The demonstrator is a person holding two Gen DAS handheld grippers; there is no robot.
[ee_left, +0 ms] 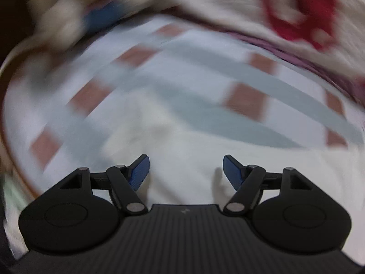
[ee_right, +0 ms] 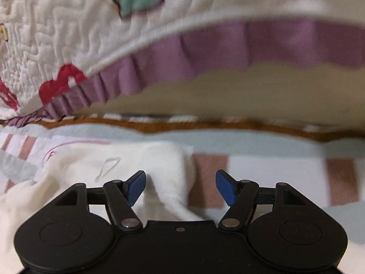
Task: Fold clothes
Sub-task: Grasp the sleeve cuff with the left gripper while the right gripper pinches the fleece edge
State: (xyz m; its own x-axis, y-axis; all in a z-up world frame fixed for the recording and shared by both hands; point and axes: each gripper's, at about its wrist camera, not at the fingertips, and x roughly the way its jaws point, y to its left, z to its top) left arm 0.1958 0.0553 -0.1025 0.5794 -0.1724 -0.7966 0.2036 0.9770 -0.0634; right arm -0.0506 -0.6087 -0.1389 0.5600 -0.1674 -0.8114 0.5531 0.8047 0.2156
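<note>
garment [ee_right: 118, 166]: on the sheet [ee_right: 273, 169], under and left of the right jaws
sheet: ahead of both jaws
quilt [ee_right: 68, 41]: beyond the sheet

Ahead of your left tool [ee_left: 186, 171], whose blue pads stand wide apart with nothing between them, the white garment [ee_left: 182, 159] and the checked bedsheet [ee_left: 205, 80] lie flat, so you have open room forward. Farther on, the quilted blanket [ee_left: 228, 6] rises as a barrier. At your right tool [ee_right: 181, 188], equally spread, a raised fold of the white garment [ee_right: 168, 171] sits between the pads. Beyond it the sheet [ee_right: 273, 166] runs flat up to the blanket's purple ruffle [ee_right: 205, 52], which overhangs and blocks your way.
</note>
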